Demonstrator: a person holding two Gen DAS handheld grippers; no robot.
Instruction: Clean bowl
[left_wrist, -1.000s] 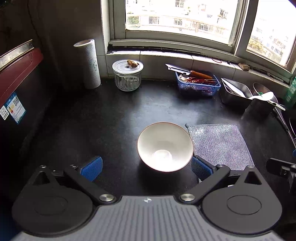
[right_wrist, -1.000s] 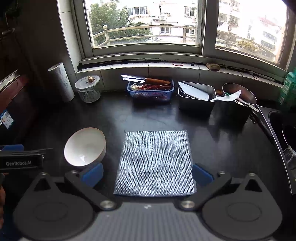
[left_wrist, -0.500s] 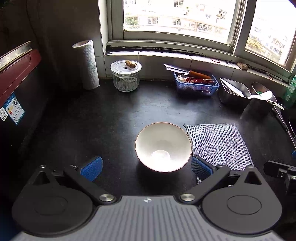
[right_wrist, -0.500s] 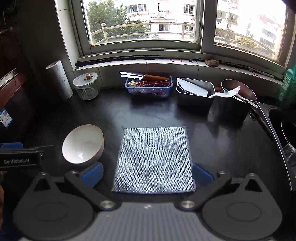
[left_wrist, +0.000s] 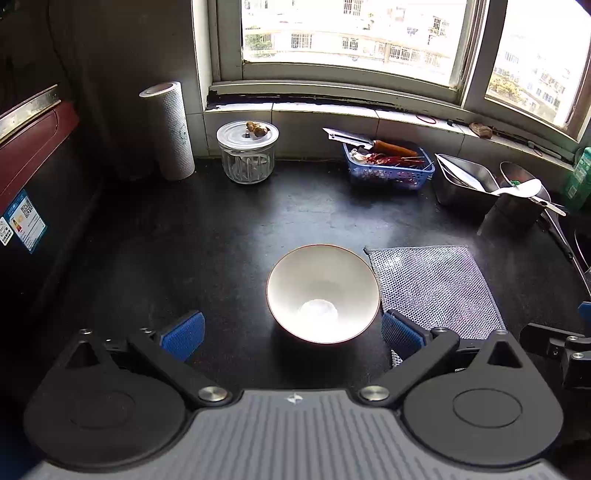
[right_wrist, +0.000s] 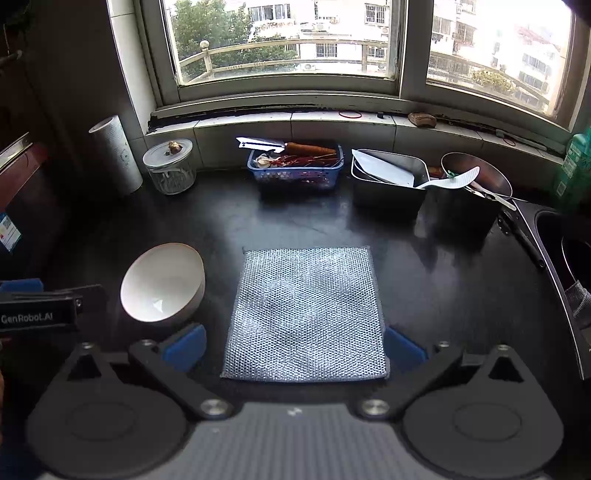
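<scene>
A white bowl with a thin red rim stands upright on the black counter; it also shows in the right wrist view. A silver mesh cleaning cloth lies flat to its right, also seen in the left wrist view. My left gripper is open, above the counter, with the bowl just ahead between its blue pads. My right gripper is open, its pads either side of the cloth's near edge. Both are empty.
At the back stand a paper towel roll, a glass jar, a blue basket with a knife, a steel tray and a steel pot with a ladle. A sink is at the right.
Both views have shifted slightly; the bowl and cloth sit a little closer to the grippers. Both grippers stay open. Bowl and cloth have not moved on the counter.
</scene>
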